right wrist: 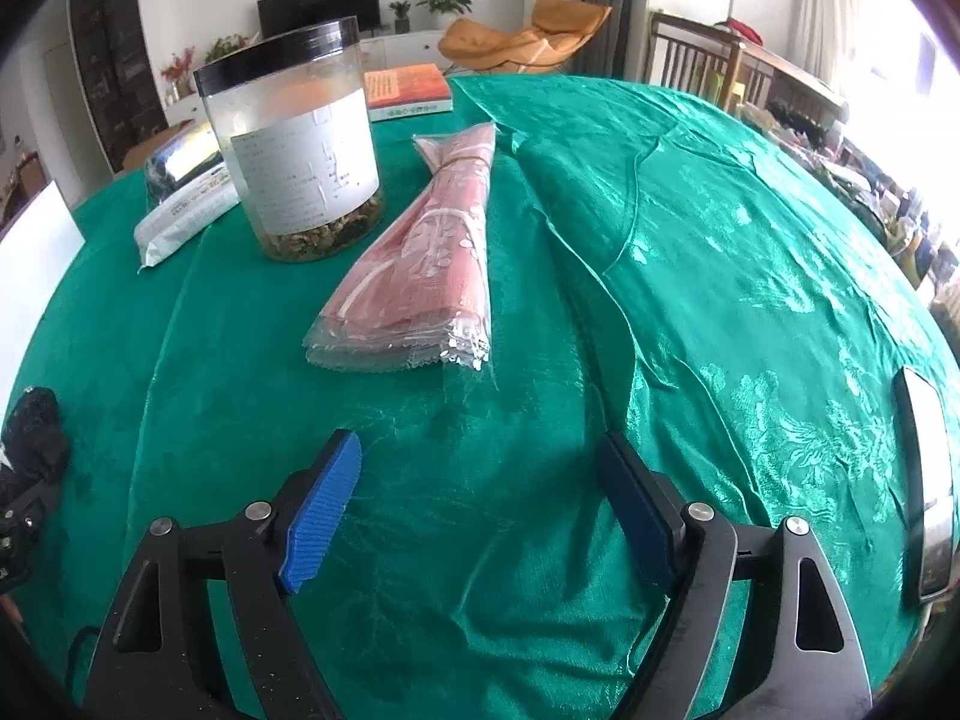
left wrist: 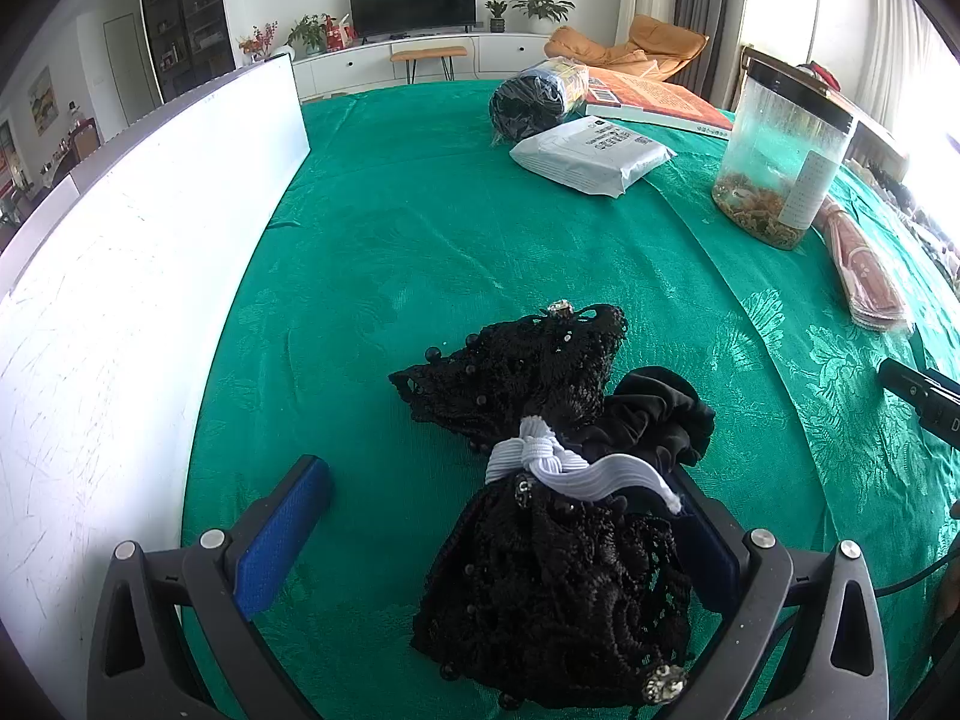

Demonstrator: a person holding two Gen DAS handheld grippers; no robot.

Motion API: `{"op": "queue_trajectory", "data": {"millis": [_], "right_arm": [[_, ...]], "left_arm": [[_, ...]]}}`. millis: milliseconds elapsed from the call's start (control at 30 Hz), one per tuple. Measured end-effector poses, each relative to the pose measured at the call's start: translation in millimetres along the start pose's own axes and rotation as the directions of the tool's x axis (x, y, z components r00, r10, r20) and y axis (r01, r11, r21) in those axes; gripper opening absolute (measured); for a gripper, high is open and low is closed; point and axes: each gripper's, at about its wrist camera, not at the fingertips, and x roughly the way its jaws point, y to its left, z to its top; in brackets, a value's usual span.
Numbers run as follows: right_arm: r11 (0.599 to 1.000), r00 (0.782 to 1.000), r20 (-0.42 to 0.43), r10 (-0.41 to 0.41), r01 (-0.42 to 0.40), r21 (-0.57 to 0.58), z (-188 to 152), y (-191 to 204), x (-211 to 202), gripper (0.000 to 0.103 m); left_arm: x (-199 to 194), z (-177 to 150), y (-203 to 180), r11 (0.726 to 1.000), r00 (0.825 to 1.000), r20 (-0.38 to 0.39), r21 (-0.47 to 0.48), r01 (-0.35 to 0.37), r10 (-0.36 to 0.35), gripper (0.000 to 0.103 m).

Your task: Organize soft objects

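A black lace piece [left wrist: 540,372] lies on the green tablecloth [left wrist: 390,228], tied at its middle by a white elastic band [left wrist: 576,474]. A black scrunchie [left wrist: 660,414] rests against its right side. My left gripper [left wrist: 498,480] stands open around the near half of the lace; the left pad [left wrist: 282,534] is clear of it, and the lace drapes over the right finger. The lace's edge [right wrist: 36,432] shows at the far left of the right wrist view. My right gripper [right wrist: 480,444] is open over bare cloth, nothing between its fingers. A pink cloth in clear wrap [right wrist: 420,252] lies ahead of it.
A white board [left wrist: 120,300] stands along the left. Farther back are a black-lidded clear jar [left wrist: 780,156], a white packet [left wrist: 594,156], a wrapped dark bundle [left wrist: 534,99] and an orange book [left wrist: 654,96]. A flat silver-edged object [right wrist: 927,480] lies at the table's right edge.
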Motion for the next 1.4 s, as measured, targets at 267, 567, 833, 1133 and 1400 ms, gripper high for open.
{"op": "queue_trajectory", "data": {"millis": [267,567,833,1133,1400], "right_arm": [[1.000,1.000,-0.003,0.006,-0.006,-0.001,2.4,1.0,0.9,0.087],[1.000,1.000,-0.003,0.005,-0.005,0.000,2.7,1.2,1.0,0.088],[1.000,1.000,-0.003,0.006,-0.006,0.000,2.9,1.1,1.2,0.088],[1.000,1.000,-0.003,0.006,-0.006,0.001,3.2,1.1,1.4,0.089],[1.000,1.000,-0.003,0.006,-0.006,0.001,3.5,1.0,1.6,0.089]], "left_arm": [[-0.1,0.1,0.0,1.000,1.000,0.000,0.000,0.000,0.000,0.103],[-0.1,0.2,-0.2,1.000,1.000,0.000,0.000,0.000,0.000,0.103],[-0.1,0.1,-0.2,1.000,1.000,0.000,0.000,0.000,0.000,0.103],[-0.1,0.3,-0.4,1.000,1.000,0.000,-0.001,0.000,0.000,0.103],[0.1,0.3,-0.4,1.000,1.000,0.000,0.000,-0.001,0.001,0.103]]}}
